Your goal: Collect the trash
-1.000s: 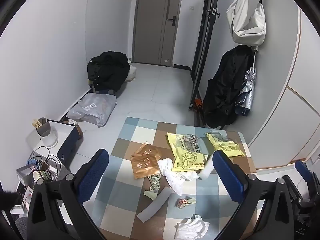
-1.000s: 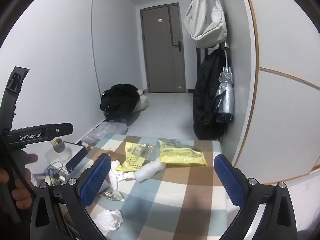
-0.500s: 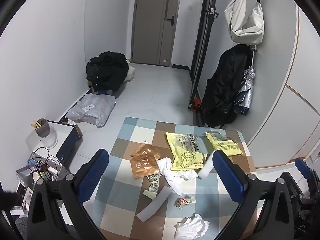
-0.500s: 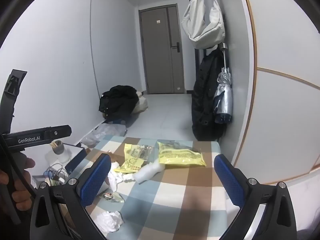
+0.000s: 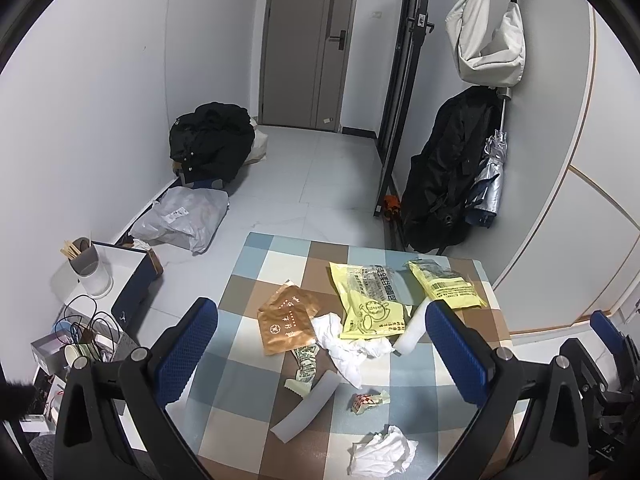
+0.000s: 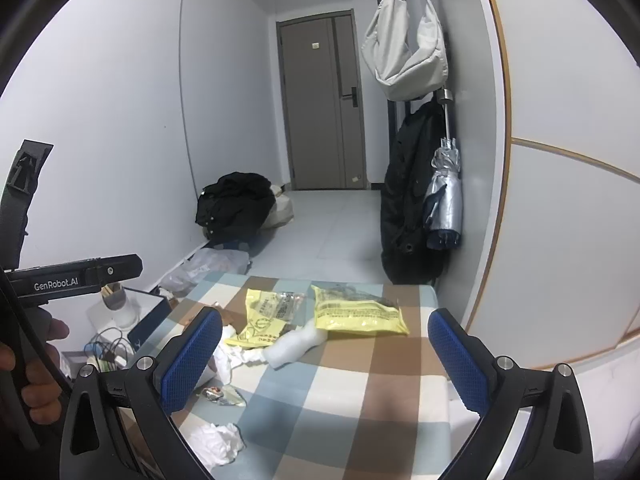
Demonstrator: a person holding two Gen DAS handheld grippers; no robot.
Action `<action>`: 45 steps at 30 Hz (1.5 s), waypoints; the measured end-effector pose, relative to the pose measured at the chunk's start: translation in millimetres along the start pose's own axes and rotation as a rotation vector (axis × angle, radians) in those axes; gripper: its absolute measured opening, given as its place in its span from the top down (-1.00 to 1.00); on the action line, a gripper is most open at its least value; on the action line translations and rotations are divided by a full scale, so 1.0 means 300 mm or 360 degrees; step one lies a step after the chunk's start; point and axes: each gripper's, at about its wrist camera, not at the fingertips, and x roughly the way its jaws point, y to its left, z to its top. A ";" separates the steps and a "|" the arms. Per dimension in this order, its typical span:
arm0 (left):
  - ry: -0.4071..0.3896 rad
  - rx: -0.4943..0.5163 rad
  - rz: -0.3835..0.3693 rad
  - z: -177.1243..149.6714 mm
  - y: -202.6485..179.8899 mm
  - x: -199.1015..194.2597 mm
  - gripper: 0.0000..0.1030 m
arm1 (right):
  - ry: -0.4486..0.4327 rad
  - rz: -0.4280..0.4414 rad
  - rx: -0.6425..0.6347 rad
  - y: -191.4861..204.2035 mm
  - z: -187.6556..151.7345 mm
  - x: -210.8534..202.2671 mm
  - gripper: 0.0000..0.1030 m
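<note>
I am looking into a small home entryway, lived-in and untidy. A grey door point(image 5: 304, 40) closes the far end of a narrow, white-walled hall with a pale tiled floor point(image 5: 320, 184). On the right wall a light shoulder bag point(image 5: 486, 36), a black coat point(image 5: 440, 176) and a folded umbrella point(image 5: 490, 184) hang from hooks. On the left, dark clothes point(image 5: 212, 140) are heaped on the floor. Near me, a checked tablecloth point(image 5: 248, 272) carries food wrappers point(image 5: 370, 300) and crumpled tissues point(image 5: 348, 344).

Brown packet point(image 6: 229, 315) mostly hidden behind right claw point(image 6: 324, 354), print perhaps illegible.
</note>
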 end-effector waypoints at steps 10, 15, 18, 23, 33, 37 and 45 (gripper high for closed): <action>0.0019 0.0004 -0.0014 -0.006 -0.001 0.003 -0.98 | -0.0005 -0.0004 0.0026 -0.005 0.001 -0.005 -1.00; 0.0071 -0.0021 -0.0016 -0.010 0.010 0.021 -0.98 | -0.0007 -0.0010 0.0035 -0.006 0.001 -0.006 -1.00; 0.0063 -0.0021 -0.0009 -0.011 0.011 0.017 -0.98 | -0.0003 -0.0012 0.0038 -0.007 -0.001 -0.005 -1.00; 0.0054 -0.0014 -0.0011 -0.009 0.008 0.016 -0.98 | -0.0003 -0.0016 0.0043 -0.008 -0.002 -0.008 -1.00; 0.0063 -0.0023 -0.0021 -0.008 0.010 0.020 -0.98 | -0.0007 -0.0013 0.0051 -0.012 -0.005 -0.011 -1.00; 0.0063 -0.0021 -0.0020 -0.008 0.011 0.020 -0.98 | -0.0006 -0.0014 0.0052 -0.014 -0.004 -0.008 -1.00; 0.0079 -0.0030 -0.0040 -0.008 0.013 0.025 -0.98 | -0.0005 0.0008 0.0045 -0.005 -0.001 -0.010 -1.00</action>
